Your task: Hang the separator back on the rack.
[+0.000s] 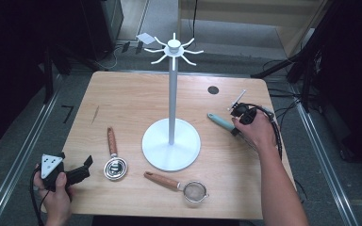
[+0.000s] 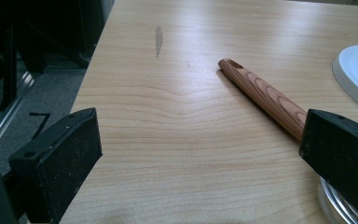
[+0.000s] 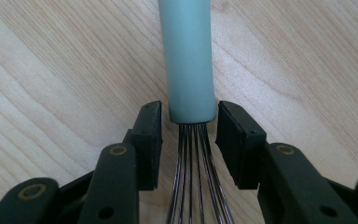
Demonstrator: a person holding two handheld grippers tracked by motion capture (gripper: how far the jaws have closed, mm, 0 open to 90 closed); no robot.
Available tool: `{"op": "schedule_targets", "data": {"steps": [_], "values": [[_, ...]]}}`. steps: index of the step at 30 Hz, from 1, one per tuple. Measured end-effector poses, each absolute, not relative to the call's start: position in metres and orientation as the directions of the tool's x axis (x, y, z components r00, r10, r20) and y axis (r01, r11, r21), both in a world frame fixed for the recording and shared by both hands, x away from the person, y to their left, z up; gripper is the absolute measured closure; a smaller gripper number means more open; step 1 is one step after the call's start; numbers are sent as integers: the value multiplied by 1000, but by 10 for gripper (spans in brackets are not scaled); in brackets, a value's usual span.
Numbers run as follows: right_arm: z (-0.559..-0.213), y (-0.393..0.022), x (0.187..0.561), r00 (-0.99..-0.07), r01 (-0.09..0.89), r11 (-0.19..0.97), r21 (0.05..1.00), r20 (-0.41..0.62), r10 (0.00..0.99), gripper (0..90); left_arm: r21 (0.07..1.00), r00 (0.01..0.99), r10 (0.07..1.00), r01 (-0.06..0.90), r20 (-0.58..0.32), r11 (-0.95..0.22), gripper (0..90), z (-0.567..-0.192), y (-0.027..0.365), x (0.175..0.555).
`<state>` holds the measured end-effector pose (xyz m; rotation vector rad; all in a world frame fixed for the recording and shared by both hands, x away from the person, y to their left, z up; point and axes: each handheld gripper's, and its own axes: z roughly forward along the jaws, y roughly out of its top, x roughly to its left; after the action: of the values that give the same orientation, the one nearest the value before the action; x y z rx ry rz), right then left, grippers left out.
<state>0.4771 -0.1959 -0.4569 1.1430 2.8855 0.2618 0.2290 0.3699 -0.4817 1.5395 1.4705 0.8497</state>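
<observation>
Right claw [image 3: 189, 135] straddles unlabelled, seemingly ungripped whisk [image 3: 188, 60].

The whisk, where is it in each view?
High view: whisk lies right of the stand, at the right gripper.
Left gripper view: not in it.
Right gripper view: its teal handle runs up from centre, between the jaws.
Shared landmark: the table.

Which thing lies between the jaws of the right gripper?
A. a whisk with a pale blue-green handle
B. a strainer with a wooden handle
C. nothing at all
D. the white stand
A: in the right gripper view, the right gripper has its jaws on either side of the whisk, where the wires meet the handle.
</observation>
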Motion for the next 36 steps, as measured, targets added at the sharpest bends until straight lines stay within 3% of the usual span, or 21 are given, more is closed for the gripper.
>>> {"op": "schedule_targets", "data": {"steps": [18,36], "values": [[-459,-180,489,-756,650,743,158,35,654,639,899,82,994,436,-70,28,0,-482,370,230],[-462,-164,493,-776,629,774,65,0,631,697,894,76,994,446,-75,33,0,-482,370,230]]}}
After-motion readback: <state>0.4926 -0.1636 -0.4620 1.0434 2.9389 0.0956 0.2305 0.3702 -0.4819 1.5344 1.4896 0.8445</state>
